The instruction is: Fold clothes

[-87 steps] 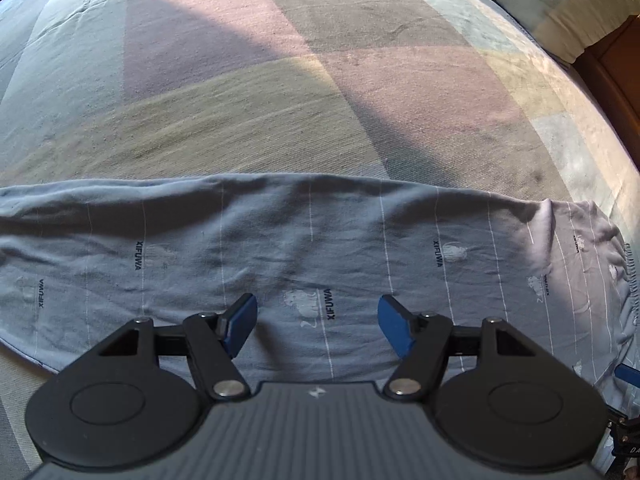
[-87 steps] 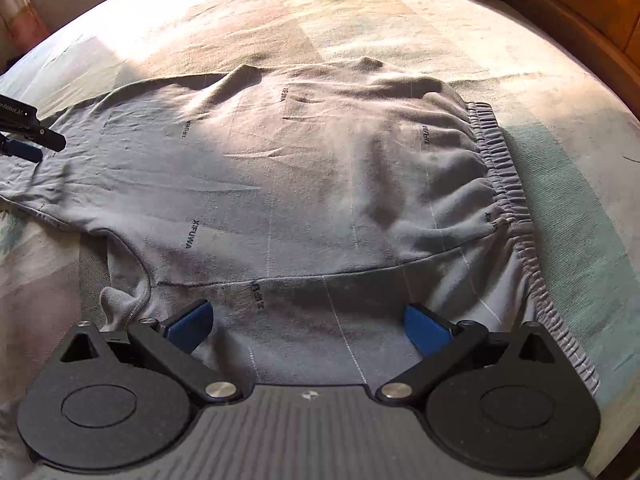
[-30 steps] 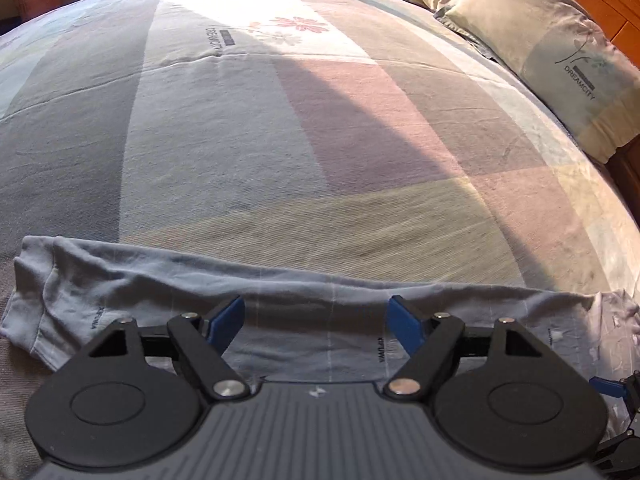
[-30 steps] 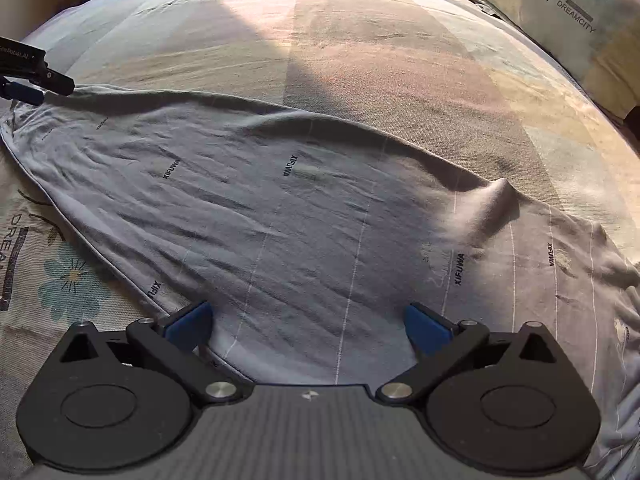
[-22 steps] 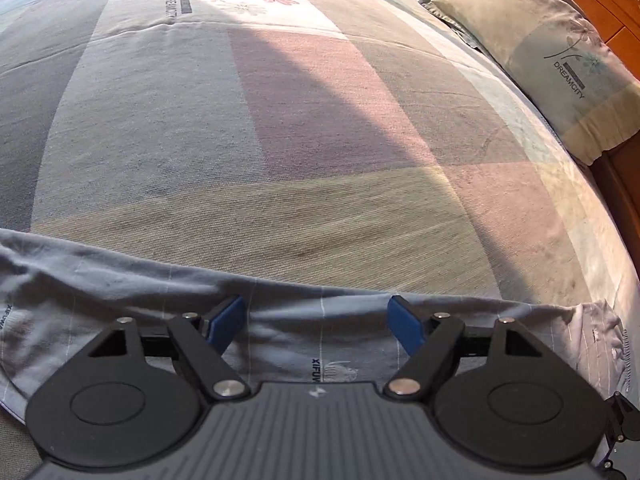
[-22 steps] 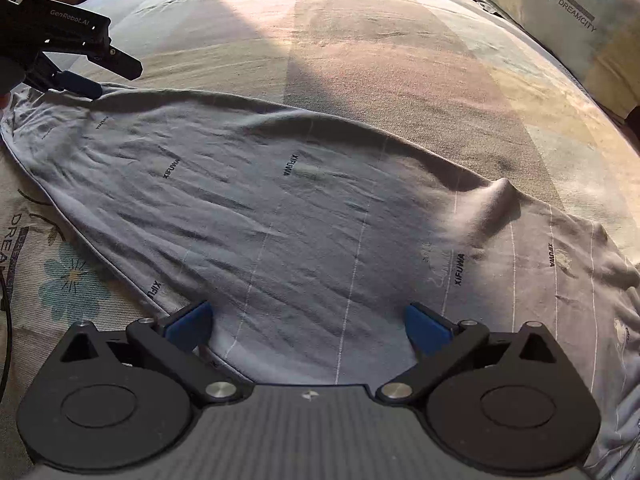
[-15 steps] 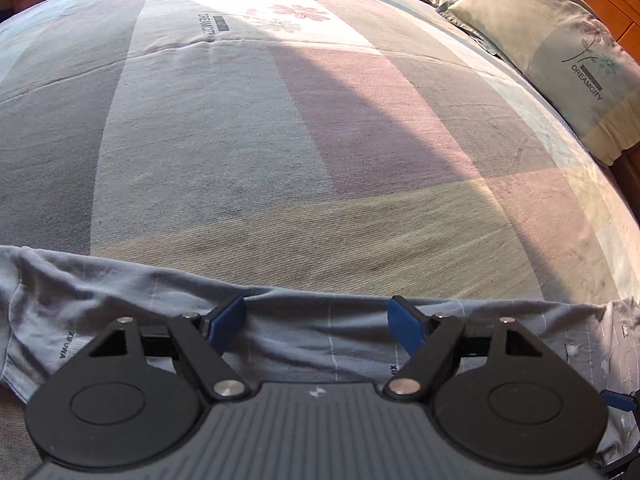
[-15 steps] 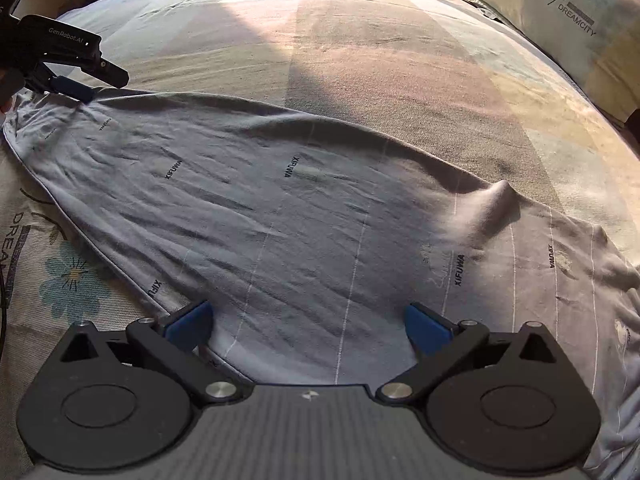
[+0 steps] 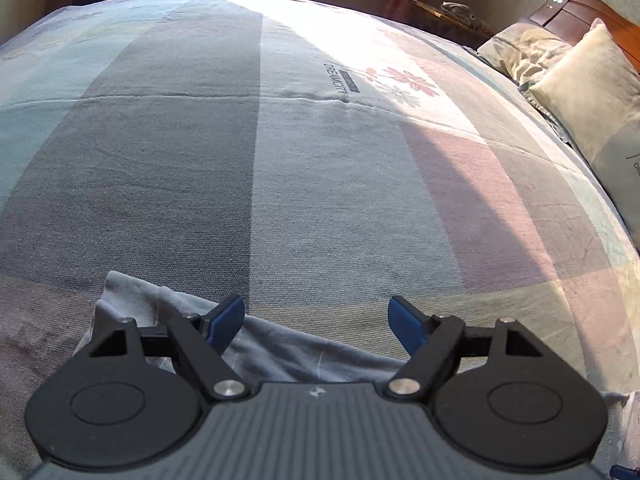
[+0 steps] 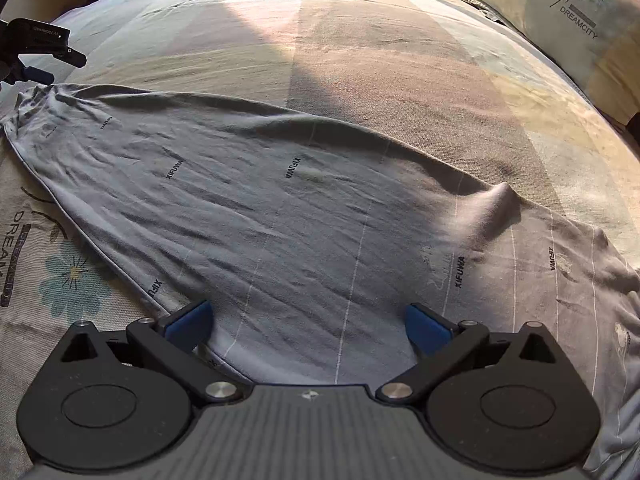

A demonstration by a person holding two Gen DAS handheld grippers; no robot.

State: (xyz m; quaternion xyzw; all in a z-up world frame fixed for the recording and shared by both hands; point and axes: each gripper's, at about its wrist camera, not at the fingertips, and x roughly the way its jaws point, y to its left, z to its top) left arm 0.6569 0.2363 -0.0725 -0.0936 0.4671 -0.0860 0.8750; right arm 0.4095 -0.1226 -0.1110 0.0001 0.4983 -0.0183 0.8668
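Grey-blue trousers with thin white lines and small printed words lie stretched out flat across the bed, one leg over the other. My right gripper is open and empty, low over the near edge of the cloth around its middle. My left gripper is open and empty over the trousers' leg end; it also shows at the far left of the right wrist view, just past the cuff. A small raised wrinkle stands in the cloth at the right.
The bed has a patchwork sheet of grey, pink and pale blocks with flower prints. Pillows lie at the right by a wooden headboard; one also shows in the right wrist view. A wall and curtains stand behind the bed.
My left gripper has moved left along the trouser leg to its cuff end and tilted up. My right gripper has stayed in place. Both stayed open.
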